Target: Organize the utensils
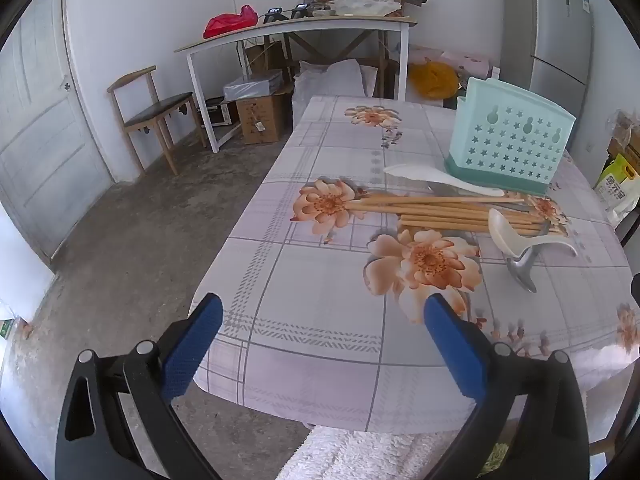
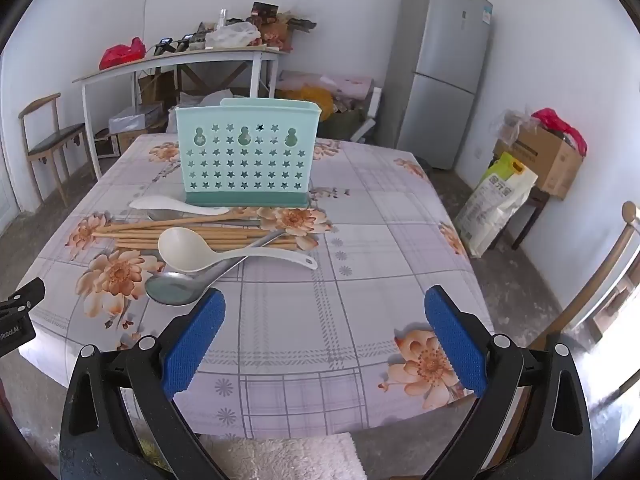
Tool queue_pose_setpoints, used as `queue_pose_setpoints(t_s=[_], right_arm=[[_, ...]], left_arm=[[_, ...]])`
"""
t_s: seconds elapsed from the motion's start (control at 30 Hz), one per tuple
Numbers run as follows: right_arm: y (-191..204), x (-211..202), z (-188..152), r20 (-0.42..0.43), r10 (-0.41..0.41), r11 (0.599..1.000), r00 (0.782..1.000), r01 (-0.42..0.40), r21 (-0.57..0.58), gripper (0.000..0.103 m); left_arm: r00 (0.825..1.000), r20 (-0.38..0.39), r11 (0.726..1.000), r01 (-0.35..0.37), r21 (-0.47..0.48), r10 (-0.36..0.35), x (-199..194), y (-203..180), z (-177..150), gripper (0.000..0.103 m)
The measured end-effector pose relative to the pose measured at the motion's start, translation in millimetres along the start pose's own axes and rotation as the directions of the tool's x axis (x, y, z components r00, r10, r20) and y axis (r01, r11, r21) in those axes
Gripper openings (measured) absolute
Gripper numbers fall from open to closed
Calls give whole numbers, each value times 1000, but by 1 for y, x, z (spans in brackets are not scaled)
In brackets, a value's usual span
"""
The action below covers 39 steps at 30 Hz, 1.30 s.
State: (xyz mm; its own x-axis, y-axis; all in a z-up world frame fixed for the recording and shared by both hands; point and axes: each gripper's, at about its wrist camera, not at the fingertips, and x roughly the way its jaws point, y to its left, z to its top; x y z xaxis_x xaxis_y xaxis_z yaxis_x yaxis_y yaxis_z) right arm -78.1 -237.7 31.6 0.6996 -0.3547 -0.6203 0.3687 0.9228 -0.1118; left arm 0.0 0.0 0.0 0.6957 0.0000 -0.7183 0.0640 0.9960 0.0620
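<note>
Both hanging spread and empty, left gripper (image 1: 323,312) and right gripper (image 2: 325,306) are facing chopsticks (image 2: 192,232) and spoons (image 2: 188,256) lying before the holder (image 2: 246,152); nothing's sorted yet, first grab looking next

Left gripper (image 2: 18,312) cut by left edge in right wrist view, only black corner showing (jaw spacing unreadable there). Metal spoon (image 2: 176,288) handle runs under white ladle (image 2: 188,254); second metal spoon (image 2: 164,213) mostly hidden beneath white rice paddle (image 2: 160,203). Chopsticks (image 2: 168,232) partly covered, count unclear. Holder (image 2: 246,152) interior unseen. Clutter on far side table (image 1: 304,24) too small to identify.
</note>
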Motion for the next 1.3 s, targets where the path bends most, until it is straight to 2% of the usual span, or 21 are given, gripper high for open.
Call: queue_pose_setpoints(t_s=[1.3], right_arm=[[-7,-12,-3,21,3,1000,1000,-3,8,95]], left_arm=[[999,40,999,9,47,-11,-9,-16,2,99]])
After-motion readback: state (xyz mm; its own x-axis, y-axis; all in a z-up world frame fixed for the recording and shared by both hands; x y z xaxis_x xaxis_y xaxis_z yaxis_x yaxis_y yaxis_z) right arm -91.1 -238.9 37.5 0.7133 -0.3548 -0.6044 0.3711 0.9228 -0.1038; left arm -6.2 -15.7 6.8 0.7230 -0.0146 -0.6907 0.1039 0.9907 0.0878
